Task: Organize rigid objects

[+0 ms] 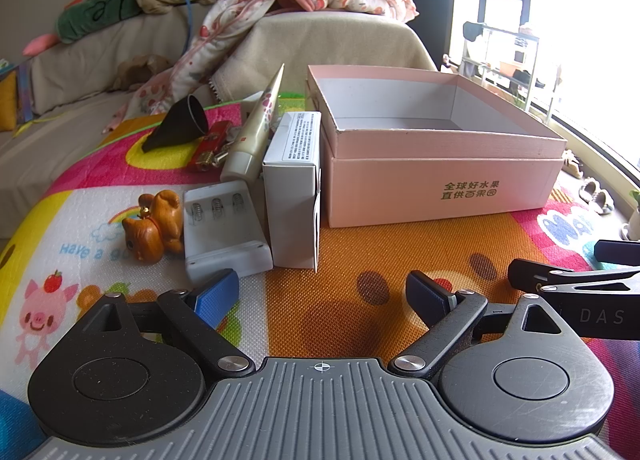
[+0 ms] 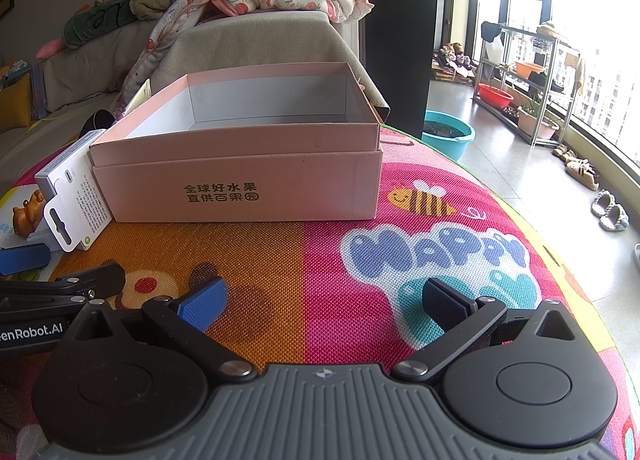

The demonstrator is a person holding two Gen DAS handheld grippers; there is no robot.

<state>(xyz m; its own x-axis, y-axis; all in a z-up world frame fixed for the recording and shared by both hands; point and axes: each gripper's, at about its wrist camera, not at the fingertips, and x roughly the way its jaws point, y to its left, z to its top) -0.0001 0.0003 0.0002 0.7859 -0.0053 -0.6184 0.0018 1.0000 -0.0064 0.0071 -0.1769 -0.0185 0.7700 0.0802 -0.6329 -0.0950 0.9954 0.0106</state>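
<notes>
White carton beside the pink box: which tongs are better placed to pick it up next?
Left, probably. The white carton stands just ahead of the open left tongs, slightly left of center. From the open right tongs it sits far off to the left edge, with the pink box straight ahead instead.

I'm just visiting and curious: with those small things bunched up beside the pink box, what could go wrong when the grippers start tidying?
1. The white carton stands upright, close against the battery charger; reaching for either might tip it.
2. The tube leans across the red item, so lifting one may drag the other.
3. The pink box looks light; a bump could slide it.
</notes>
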